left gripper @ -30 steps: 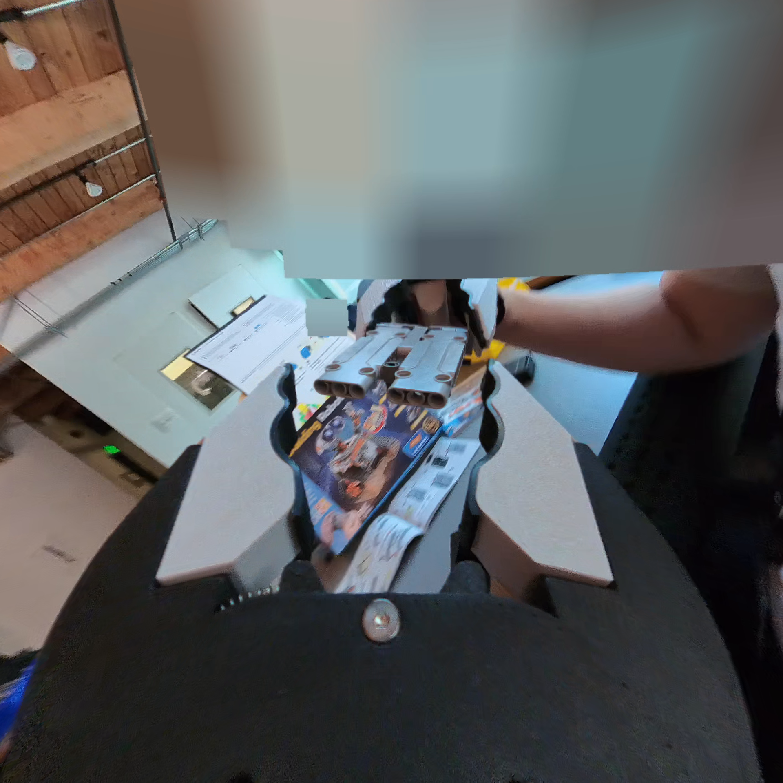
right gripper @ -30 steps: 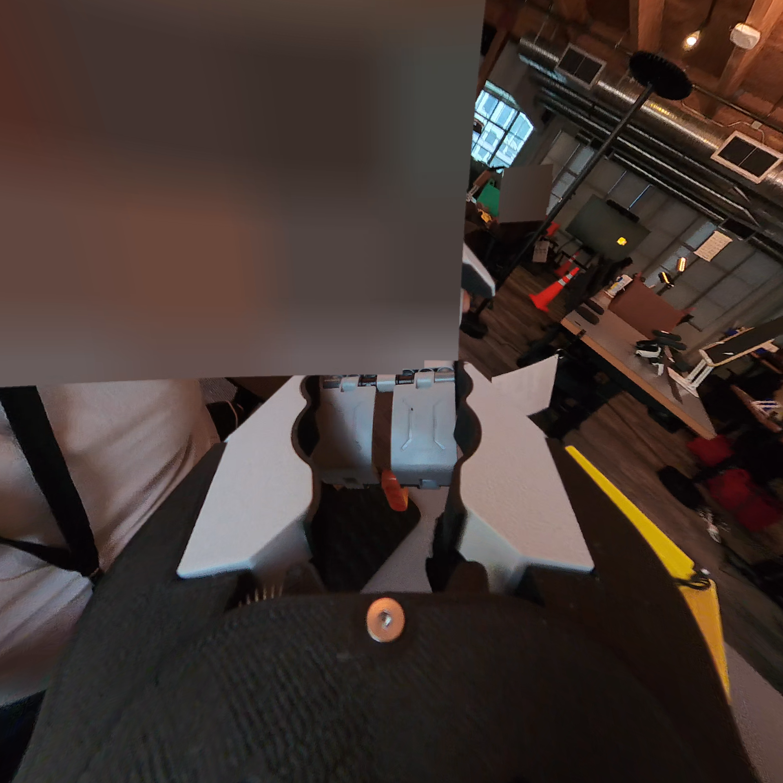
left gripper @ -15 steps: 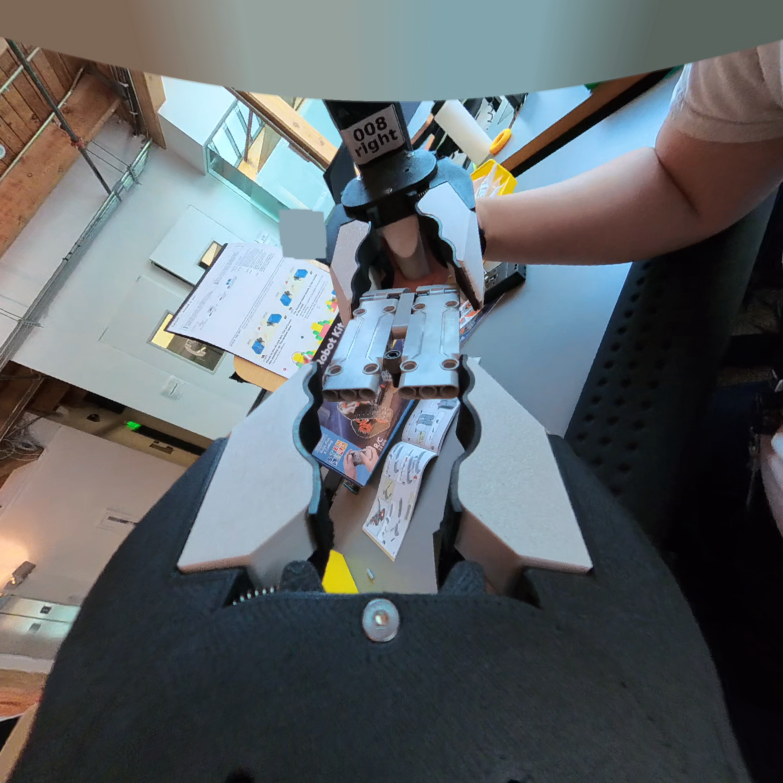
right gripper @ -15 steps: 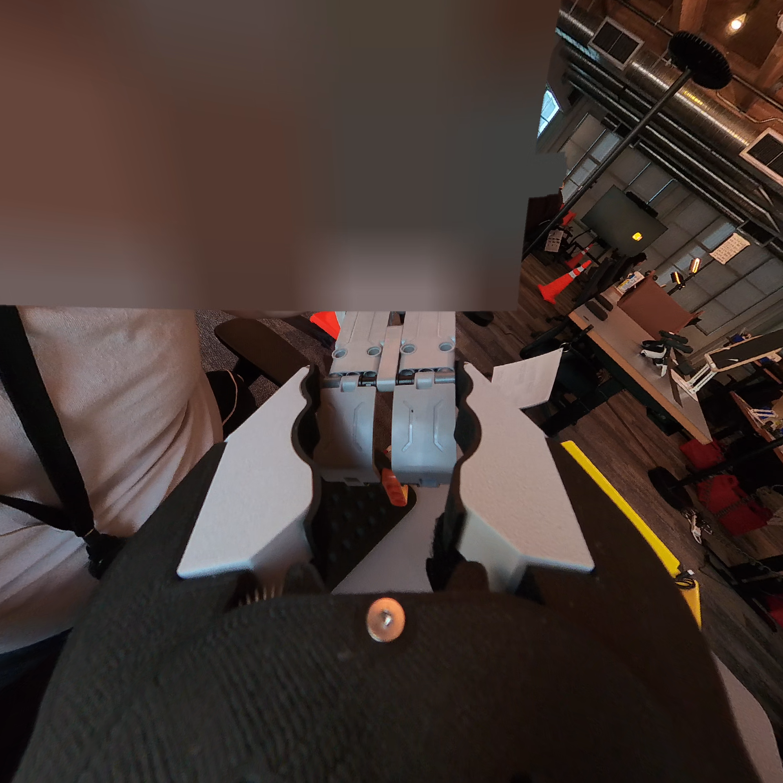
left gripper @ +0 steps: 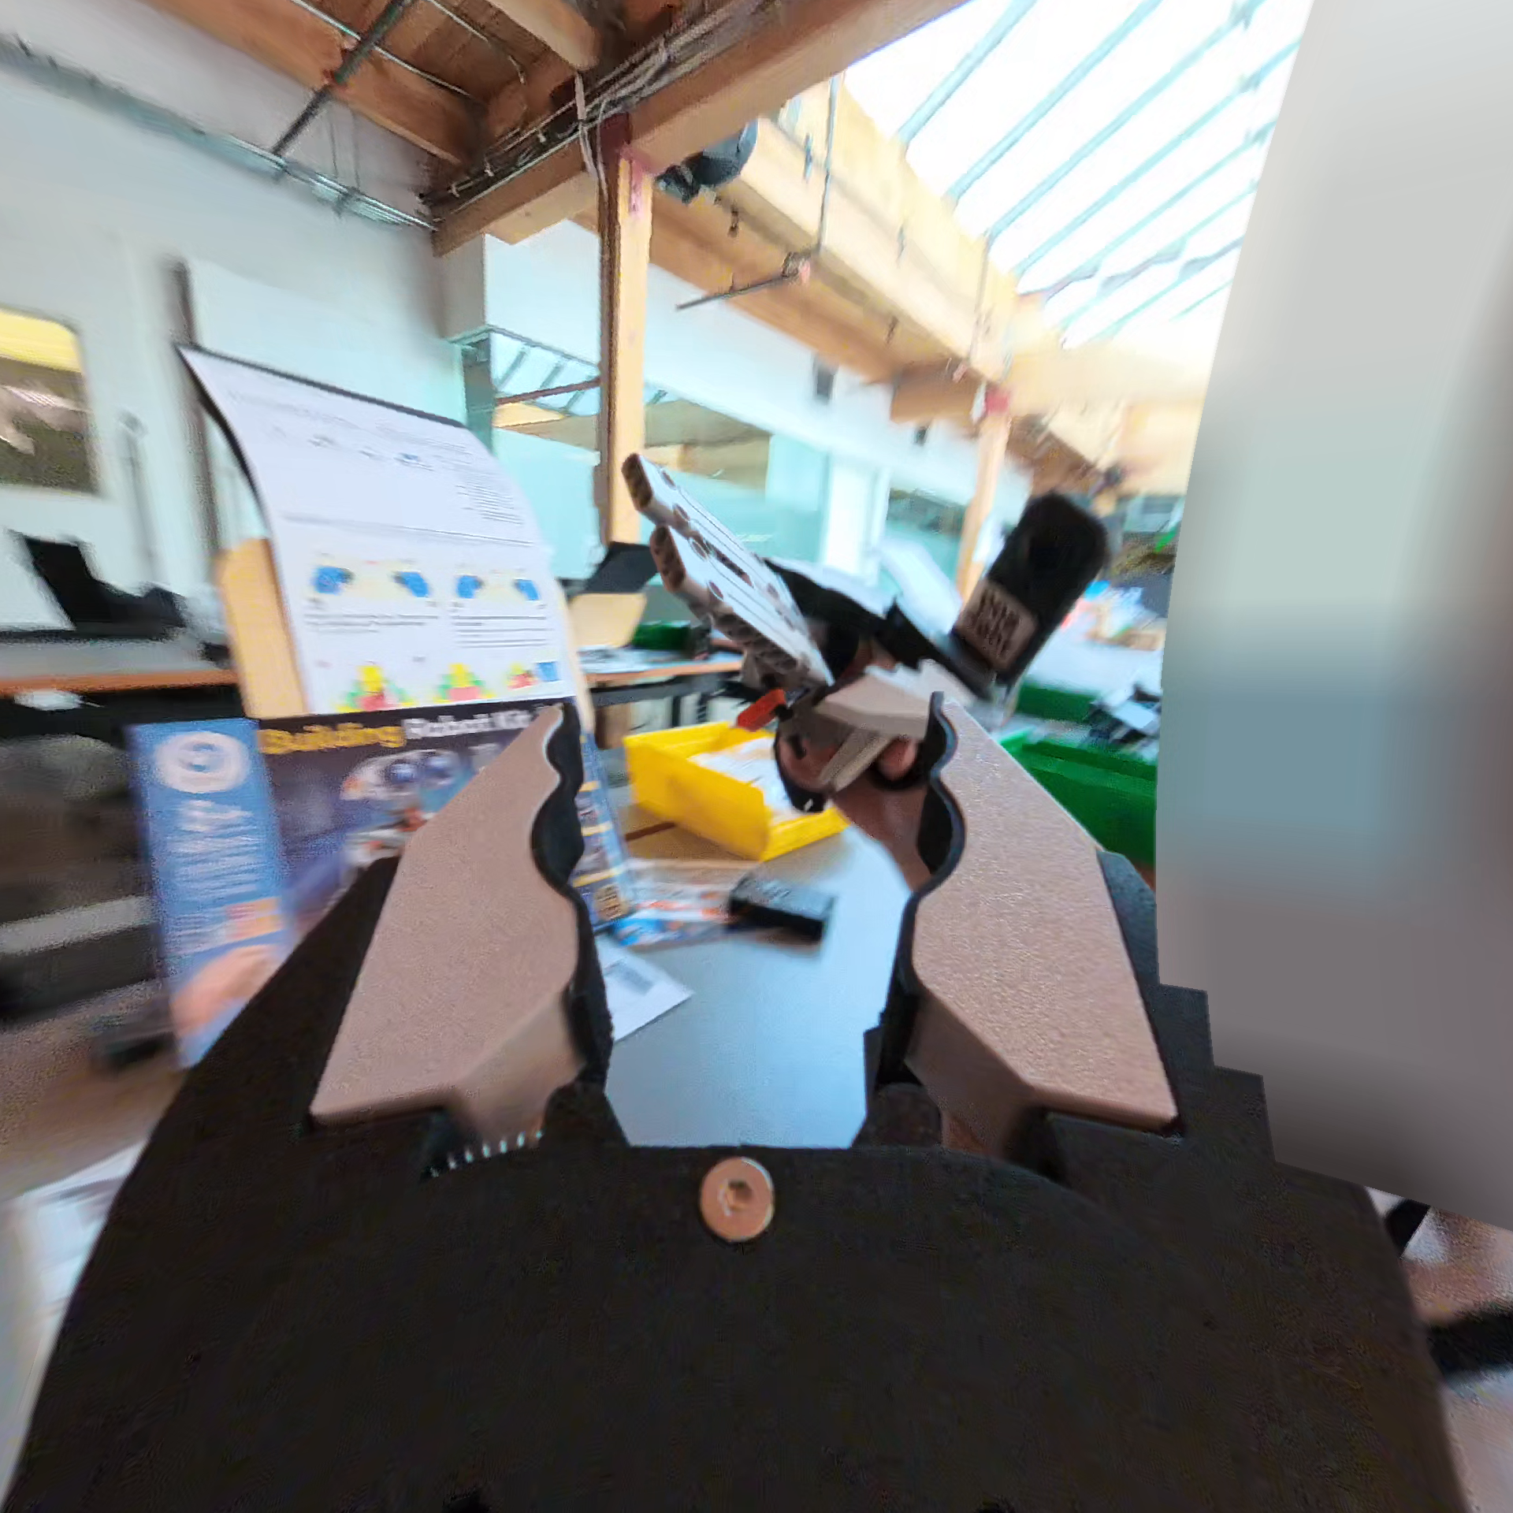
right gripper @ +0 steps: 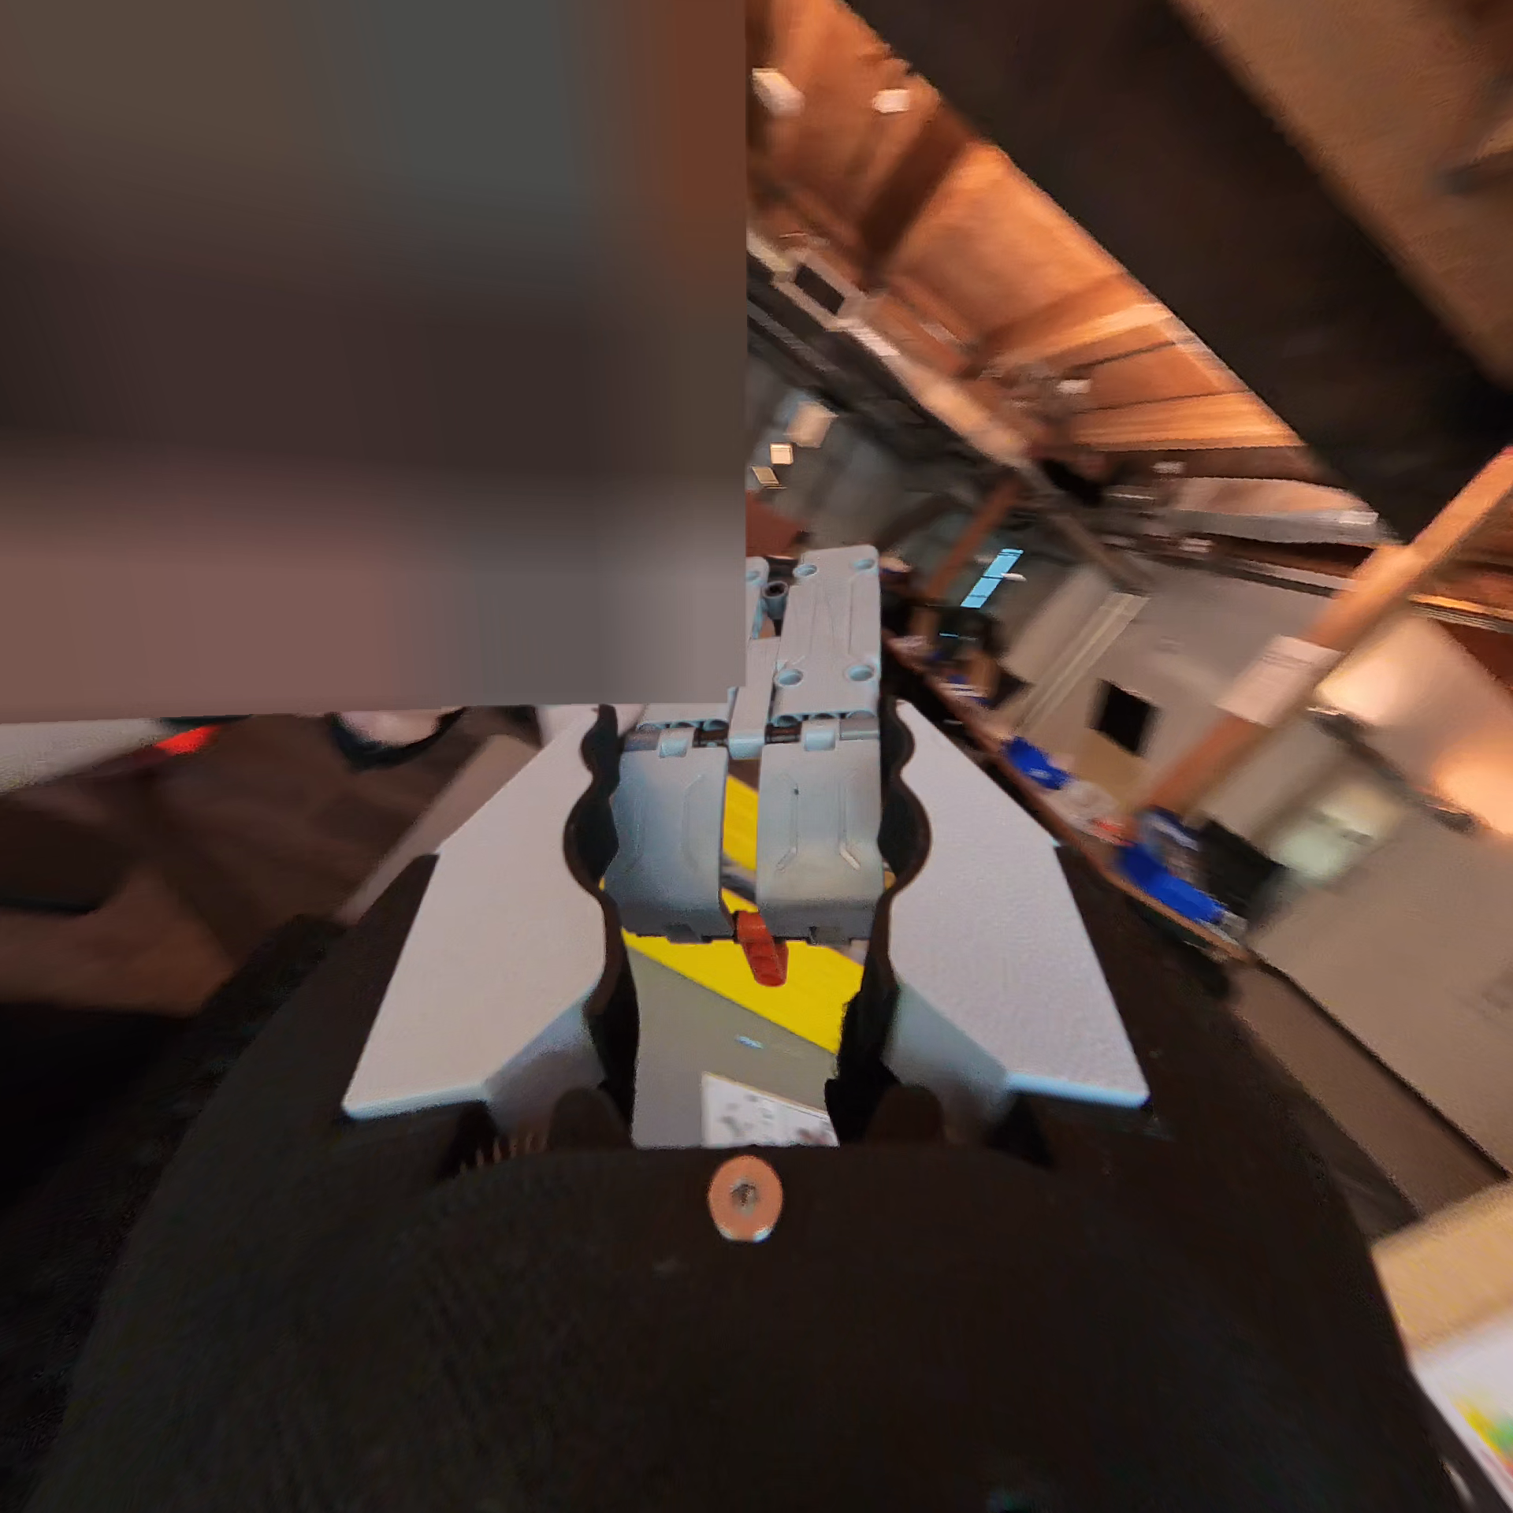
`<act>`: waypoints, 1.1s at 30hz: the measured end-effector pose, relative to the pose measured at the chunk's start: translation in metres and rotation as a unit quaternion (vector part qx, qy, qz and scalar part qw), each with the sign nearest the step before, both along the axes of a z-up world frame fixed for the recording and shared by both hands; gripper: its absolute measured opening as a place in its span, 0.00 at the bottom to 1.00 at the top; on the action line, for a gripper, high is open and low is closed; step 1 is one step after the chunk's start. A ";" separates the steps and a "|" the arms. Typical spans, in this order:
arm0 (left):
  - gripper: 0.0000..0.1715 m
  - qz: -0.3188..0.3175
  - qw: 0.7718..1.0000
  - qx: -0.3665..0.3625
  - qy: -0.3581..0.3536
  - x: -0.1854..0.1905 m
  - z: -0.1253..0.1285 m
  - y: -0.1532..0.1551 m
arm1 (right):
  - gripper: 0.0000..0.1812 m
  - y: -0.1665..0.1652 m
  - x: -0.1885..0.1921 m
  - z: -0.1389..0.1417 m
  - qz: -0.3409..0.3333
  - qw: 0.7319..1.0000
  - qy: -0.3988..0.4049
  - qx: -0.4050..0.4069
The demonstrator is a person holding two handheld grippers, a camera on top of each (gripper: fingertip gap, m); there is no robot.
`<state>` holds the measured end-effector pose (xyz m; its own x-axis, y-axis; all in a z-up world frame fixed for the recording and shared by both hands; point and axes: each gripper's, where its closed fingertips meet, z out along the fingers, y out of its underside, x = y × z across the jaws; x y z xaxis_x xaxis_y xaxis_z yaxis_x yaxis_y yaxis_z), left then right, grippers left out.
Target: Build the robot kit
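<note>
- We see the right gripper (right gripper: pixel 747 827) clamped on a grey hinged plastic brick assembly (right gripper: pixel 806 786), raised above the yellow plastic bin (left gripper: pixel 720 798).
- We see the left gripper (left gripper: pixel 749 827) spread apart, empty, over the grey counter (left gripper: pixel 761 1032) near that bin.

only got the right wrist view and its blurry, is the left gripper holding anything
observer: no, the left gripper is open, with nothing between its fingers.
operator: whats the yellow under my grey piece
observer: a yellow plastic bin on the grey table; the right gripper holds the grey plastic brick assembly over it.
operator: anything beside it
observer: a small flat black block lies on the table in front of the bin.
</note>
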<state>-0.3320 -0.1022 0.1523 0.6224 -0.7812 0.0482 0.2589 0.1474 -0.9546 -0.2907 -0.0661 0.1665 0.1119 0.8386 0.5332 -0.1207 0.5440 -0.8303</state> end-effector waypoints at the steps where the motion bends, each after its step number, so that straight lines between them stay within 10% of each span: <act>1: 0.45 -0.024 0.999 -0.024 -0.039 0.002 0.002 0.016 | 0.35 0.013 0.002 0.002 -0.037 0.999 0.017 0.008; 12: 0.03 -0.202 0.964 -0.172 0.011 0.065 -0.025 0.123 | 0.35 0.094 0.001 -0.050 -0.238 0.963 -0.078 0.098; 19: 0.03 -0.272 0.894 -0.268 0.235 0.055 -0.090 0.148 | 0.39 0.115 0.018 -0.101 -0.081 0.965 -0.183 -0.172; 24: 0.03 -0.332 0.828 -0.289 0.347 0.075 -0.125 0.150 | 0.30 0.132 0.019 -0.122 0.032 0.902 -0.156 -0.400; 30: 0.04 -0.365 0.769 -0.320 0.417 0.085 -0.174 0.154 | 0.03 0.131 0.022 -0.158 0.092 0.863 -0.222 -0.444; 33: 0.09 -0.344 0.789 -0.325 0.391 0.084 -0.178 0.171 | 0.03 0.145 0.021 -0.164 0.079 0.856 -0.213 -0.464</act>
<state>-0.2478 0.0689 -0.0254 0.0999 -0.9157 0.3893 -0.6424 -0.3581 -0.6775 -0.2699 0.0786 0.0029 -0.0800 0.9100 -0.4067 0.2896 -0.3692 -0.8831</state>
